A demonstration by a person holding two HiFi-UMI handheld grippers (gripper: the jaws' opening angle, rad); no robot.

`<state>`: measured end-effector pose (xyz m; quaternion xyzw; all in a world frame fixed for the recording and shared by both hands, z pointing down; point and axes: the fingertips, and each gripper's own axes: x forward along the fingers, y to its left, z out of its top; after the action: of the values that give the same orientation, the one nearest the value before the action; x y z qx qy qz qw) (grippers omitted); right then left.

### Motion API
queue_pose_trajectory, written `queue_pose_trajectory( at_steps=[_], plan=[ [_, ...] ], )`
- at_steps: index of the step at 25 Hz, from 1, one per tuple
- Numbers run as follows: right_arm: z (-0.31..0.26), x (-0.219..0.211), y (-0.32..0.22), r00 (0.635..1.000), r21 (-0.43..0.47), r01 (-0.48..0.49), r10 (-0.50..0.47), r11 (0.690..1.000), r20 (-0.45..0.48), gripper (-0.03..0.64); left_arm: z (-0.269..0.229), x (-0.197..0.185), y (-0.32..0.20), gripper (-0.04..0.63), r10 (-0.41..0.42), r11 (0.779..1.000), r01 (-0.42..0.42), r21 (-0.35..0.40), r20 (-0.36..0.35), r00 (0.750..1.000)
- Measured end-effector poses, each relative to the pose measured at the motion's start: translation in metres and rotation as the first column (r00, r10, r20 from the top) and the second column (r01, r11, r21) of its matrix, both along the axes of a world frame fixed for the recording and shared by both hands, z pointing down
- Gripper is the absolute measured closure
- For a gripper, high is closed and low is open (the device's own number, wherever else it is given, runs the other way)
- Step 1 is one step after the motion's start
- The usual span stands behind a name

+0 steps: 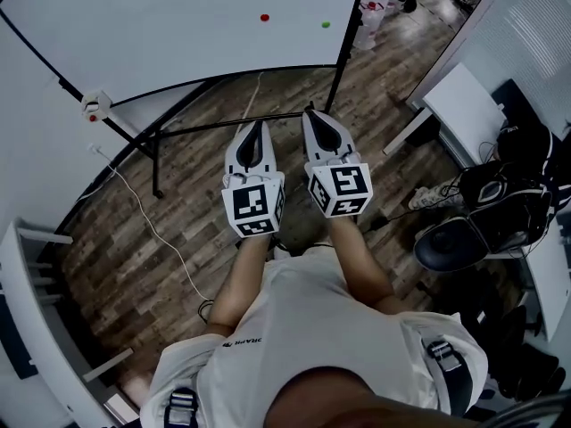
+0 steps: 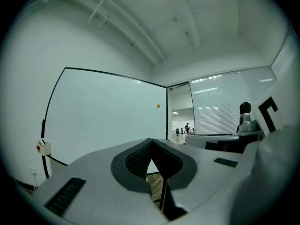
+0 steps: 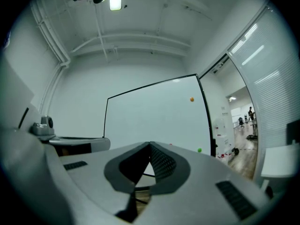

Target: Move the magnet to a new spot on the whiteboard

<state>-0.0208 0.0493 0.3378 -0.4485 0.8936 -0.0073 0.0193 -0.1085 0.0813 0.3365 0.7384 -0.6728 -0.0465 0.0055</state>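
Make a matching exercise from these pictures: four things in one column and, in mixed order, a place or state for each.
1 red magnet
2 green magnet
3 left gripper
4 white cable

A shut, empty
B lying on the floor
C on the whiteboard, nearer its right post
D on the whiteboard, farther from that post

Pairs: 1-D, 2-C, 3-A, 4-B

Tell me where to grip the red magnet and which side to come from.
Pinch the red magnet across its round rim, coming straight at the whiteboard face-on. It looks like a small button flat against the upright board, so probably only its edge offers a hold. The right gripper is shut; open it first.
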Motion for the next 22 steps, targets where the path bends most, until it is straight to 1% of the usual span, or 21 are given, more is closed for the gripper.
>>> queue_pose_trajectory(
  at_steps=[8, 12, 18, 22],
  plan=[
    [0.005, -0.012, -0.023, 1.000, -0.002, -0.018, 0.018, 1.000, -0.011, 0.604, 0.007, -0.010, -0.026, 0.592, 0.023, 1.000, -0.023, -0.004, -0.009, 1.000],
    [0.007, -0.011, -0.042, 1.000, -0.001, -0.020, 0.020, 1.000, -0.006, 0.604, 0.008, -0.008, -0.045, 0.592, 0.024, 1.000, -0.024, -0.002, -0.003, 1.000],
    [0.011, -0.022, -0.088, 1.000, 0.003, -0.001, 0.001, 1.000, 0.005, 0.604, 0.012, -0.013, -0.090, 0.592, 0.024, 1.000, -0.024, 0.001, 0.010, 1.000],
    [0.011, -0.023, -0.129, 1.000, 0.005, 0.011, -0.011, 1.000, 0.010, 0.604, 0.008, -0.015, -0.133, 0.592, 0.008, 1.000, -0.008, 0.010, 0.022, 1.000]
  ],
)
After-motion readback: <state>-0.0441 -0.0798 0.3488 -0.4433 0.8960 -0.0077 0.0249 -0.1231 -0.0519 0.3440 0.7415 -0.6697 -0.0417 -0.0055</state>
